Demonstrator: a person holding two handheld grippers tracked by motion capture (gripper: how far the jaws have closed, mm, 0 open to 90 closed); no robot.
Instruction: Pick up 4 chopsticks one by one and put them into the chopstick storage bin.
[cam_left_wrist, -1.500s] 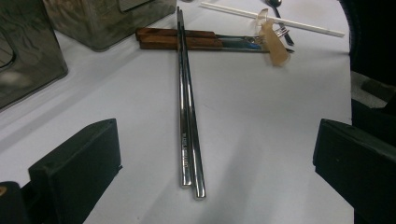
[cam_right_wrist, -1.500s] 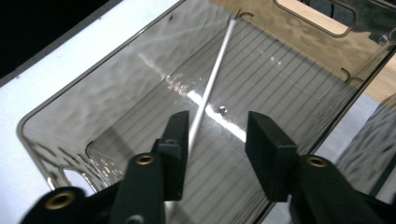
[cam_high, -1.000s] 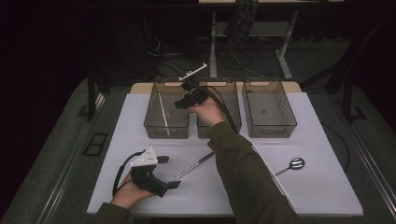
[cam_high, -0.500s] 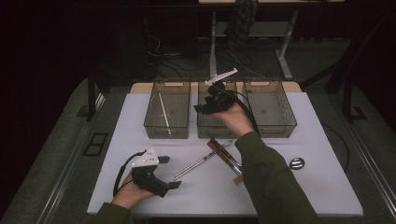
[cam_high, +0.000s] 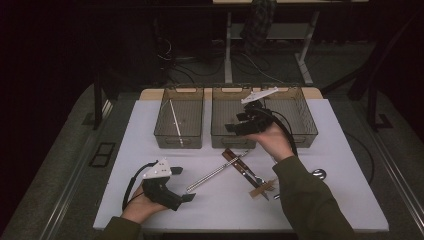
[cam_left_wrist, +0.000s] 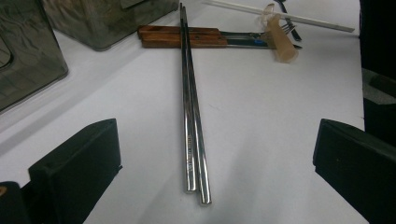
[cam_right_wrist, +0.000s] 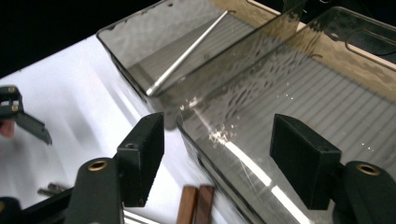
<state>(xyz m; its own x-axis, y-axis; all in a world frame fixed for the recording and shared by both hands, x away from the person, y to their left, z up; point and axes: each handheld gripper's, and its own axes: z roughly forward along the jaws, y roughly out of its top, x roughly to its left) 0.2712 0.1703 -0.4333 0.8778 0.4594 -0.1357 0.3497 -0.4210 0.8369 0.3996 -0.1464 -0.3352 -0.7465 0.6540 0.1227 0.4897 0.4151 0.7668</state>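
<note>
My left gripper (cam_high: 184, 184) rests open on the white mat near the front left. Its jaws point at a pair of metal chopsticks (cam_high: 215, 172) whose near ends lie between them, untouched; the left gripper view shows the chopsticks (cam_left_wrist: 194, 116) running away from the left gripper (cam_left_wrist: 217, 140). My right gripper (cam_high: 235, 124) hovers over the front wall of the middle clear bin (cam_high: 225, 145). Its jaws have just been opening and nothing is between them. In the right gripper view the right gripper (cam_right_wrist: 219, 158) looks along the middle bin (cam_right_wrist: 299, 93).
The left bin (cam_high: 177, 142) holds a thin metal rod (cam_right_wrist: 187, 51). A right bin (cam_high: 305, 120) stands beside the middle one. Wood-handled cutlery (cam_high: 240, 162) crosses the chopsticks, with a beige piece (cam_high: 262, 189) and a spoon (cam_high: 317, 174) near the right forearm.
My right hand has swung right from the left bin to the middle bin's front and opened wider. The forearm has uncovered the wood-handled cutlery. The left gripper has stayed put.
</note>
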